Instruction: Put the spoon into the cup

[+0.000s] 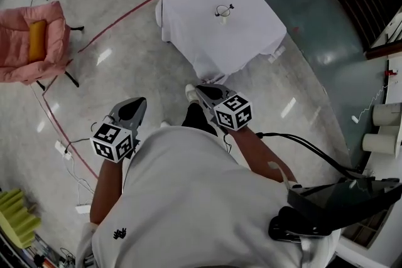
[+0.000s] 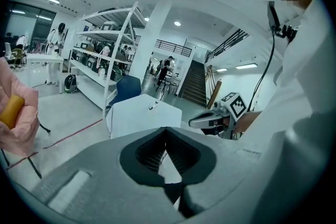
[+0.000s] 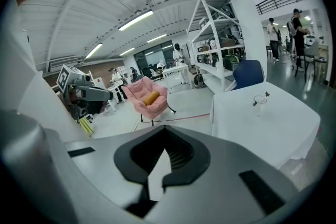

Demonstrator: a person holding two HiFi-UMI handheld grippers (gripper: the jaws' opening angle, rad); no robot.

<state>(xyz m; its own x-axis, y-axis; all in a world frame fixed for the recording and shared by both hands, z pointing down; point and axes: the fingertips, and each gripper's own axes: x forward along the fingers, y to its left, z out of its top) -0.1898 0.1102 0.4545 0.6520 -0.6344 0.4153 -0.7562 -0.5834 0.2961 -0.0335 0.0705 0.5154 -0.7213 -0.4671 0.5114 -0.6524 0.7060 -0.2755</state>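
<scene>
- Left gripper (image 1: pixel 134 105): jaws pressed together with nothing between them. It is held out in front of the person, who stands on the floor well apart from the bench (image 1: pixel 188 16).
- Right gripper (image 1: pixel 204 92): jaws likewise pressed together and empty, pointing toward the bench.
- Cup (image 1: pixel 223 10): clear and upright, near the middle of the bench. The spoon (image 3: pixel 266 95) is probably the small dark piece at its rim. It is too small to tell whether it lies in the cup or just beside it.
- Hazard 1: jaws that reach the bench closed would push the spoon or tip the light cup instead of taking hold. They need to spread first.
- Hazard 2: the loose white cloth (image 1: pixel 213 56) could drag under a gripper and shift the cup.
- Hazard 3: the black cable (image 1: pixel 314 150) trailing beside the right arm may snag on the approach.
</scene>
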